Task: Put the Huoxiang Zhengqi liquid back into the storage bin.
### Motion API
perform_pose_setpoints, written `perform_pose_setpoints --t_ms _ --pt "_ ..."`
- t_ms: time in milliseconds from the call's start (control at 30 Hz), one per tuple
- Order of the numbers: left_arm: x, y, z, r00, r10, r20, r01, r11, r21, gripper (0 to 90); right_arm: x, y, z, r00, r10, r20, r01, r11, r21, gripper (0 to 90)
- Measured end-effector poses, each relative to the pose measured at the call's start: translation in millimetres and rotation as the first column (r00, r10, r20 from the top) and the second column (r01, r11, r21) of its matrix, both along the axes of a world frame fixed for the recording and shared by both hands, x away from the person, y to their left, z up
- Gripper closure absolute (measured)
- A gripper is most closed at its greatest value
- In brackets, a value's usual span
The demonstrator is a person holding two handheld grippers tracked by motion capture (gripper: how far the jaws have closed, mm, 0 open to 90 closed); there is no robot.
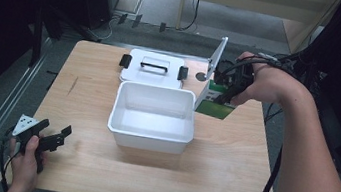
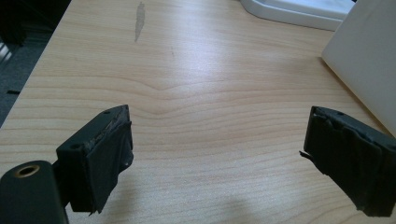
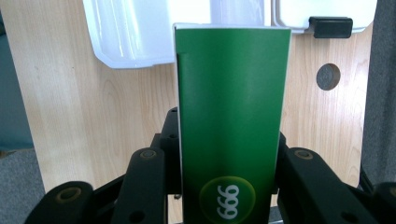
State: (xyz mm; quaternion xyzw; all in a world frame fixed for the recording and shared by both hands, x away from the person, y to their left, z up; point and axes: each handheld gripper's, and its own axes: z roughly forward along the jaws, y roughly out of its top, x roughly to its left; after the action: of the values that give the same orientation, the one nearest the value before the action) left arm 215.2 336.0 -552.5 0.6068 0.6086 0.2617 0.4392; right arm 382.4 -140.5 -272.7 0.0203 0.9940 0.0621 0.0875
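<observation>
Pale wooden tabletop carries an open white plastic bin, still empty at frame centre, while the right gripper pinches a green cardboard box just right of its rim, unplaced; left gripper idles spread, lower left.

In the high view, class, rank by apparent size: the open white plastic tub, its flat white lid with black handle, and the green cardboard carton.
1. Open white plastic tub, largest.
2. Flat white lid, partly hidden behind the tub, so this rank is unsure.
3. Green cardboard carton, smallest, clamped in the right gripper.
</observation>
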Motion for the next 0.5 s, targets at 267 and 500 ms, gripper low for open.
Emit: perform_pose_setpoints --t_ms 267,500 --pt "0.1 0.0 -0.1 1.0 0.0 0.002 0.0 1.0 -0.002 8.8 1.6 16.1 0.9 1.0 0.004 -0.002 -0.004 0.9999 -0.011 64.9" --pt "0.2 0.2 -0.1 1.0 -0.004 0.0 0.004 1.0 -0.002 8.8 1.7 33.4 2.2 0.9999 -0.011 -0.005 0.011 0.9999 -0.011 64.9"
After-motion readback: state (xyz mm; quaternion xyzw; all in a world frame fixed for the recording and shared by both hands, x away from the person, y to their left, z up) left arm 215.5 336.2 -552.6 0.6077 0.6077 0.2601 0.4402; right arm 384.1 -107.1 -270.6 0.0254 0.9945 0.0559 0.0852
